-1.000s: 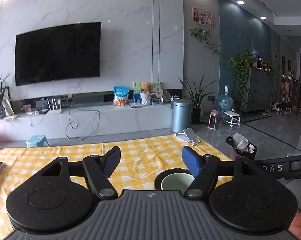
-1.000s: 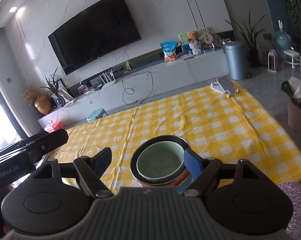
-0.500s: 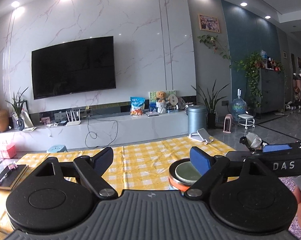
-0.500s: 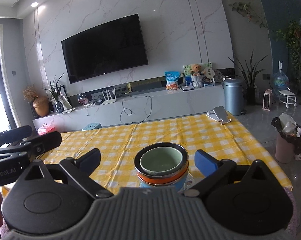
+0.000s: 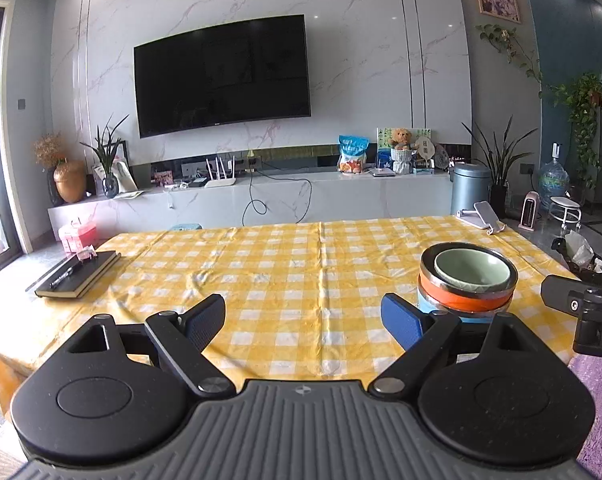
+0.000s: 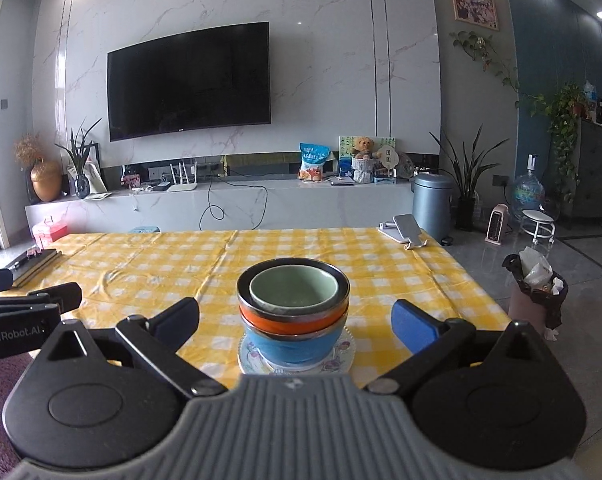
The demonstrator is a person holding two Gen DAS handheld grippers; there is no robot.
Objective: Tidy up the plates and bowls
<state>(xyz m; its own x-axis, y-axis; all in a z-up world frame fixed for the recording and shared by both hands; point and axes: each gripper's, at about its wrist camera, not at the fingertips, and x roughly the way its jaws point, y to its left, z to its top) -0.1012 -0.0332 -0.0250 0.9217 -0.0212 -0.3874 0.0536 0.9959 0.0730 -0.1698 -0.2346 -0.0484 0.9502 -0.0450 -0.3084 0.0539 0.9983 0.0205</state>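
Bowls (image 6: 293,312) stacked upright, mouths up, on plate (image 6: 253,360).

White lettering "GenRobot.AI" on the black body of the left gripper (image 6: 19,330), right-wrist view.

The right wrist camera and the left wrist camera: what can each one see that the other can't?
Only the right wrist view shows the flowery plate under the bowl stack, which sits between the open right gripper fingers. Only the left wrist view shows the pen on the notebook, and nothing between the open left gripper fingers. Both show the stack, the yellow checked tablecloth, the notebook, the phone stand and the TV.
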